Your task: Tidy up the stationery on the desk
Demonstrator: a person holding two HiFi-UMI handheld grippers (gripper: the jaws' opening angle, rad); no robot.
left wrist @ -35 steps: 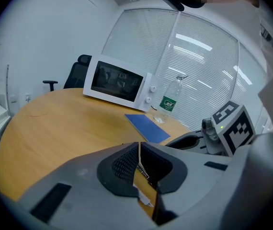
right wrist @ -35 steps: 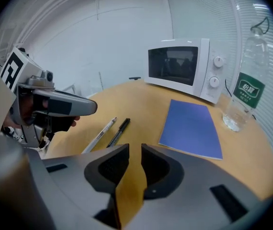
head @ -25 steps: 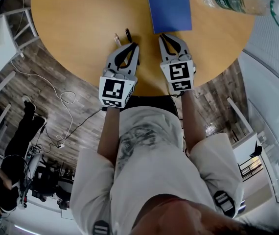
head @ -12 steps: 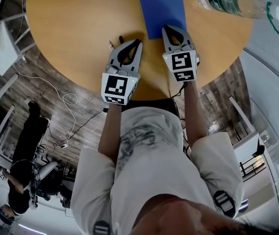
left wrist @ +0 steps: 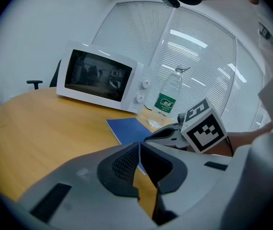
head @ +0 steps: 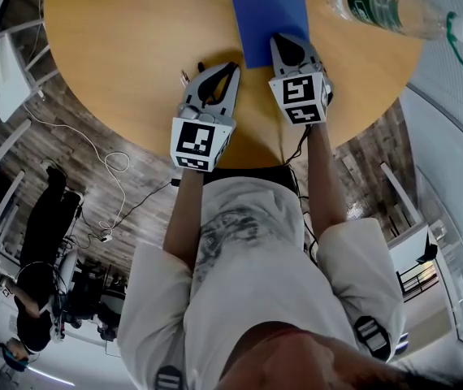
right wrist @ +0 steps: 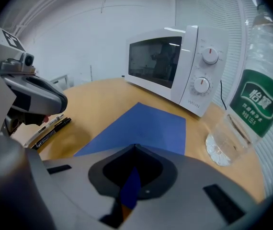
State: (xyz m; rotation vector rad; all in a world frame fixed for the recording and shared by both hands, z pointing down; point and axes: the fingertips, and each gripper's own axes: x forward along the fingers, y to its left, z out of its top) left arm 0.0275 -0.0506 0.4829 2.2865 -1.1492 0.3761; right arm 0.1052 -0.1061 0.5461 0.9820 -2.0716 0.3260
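While both had jaws together & empty, right gripper (head: 287, 39) hung over blue notebook's (head: 266, 6) near edge; left gripper (head: 230, 70) was just beside 2 pens (right wrist: 48, 130) on desk (head: 118, 39).

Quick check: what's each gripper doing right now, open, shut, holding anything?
Left gripper: shut, nothing between its jaws.
Right gripper: shut, tips over the blue notebook's near edge; whether it pinches it cannot be told.
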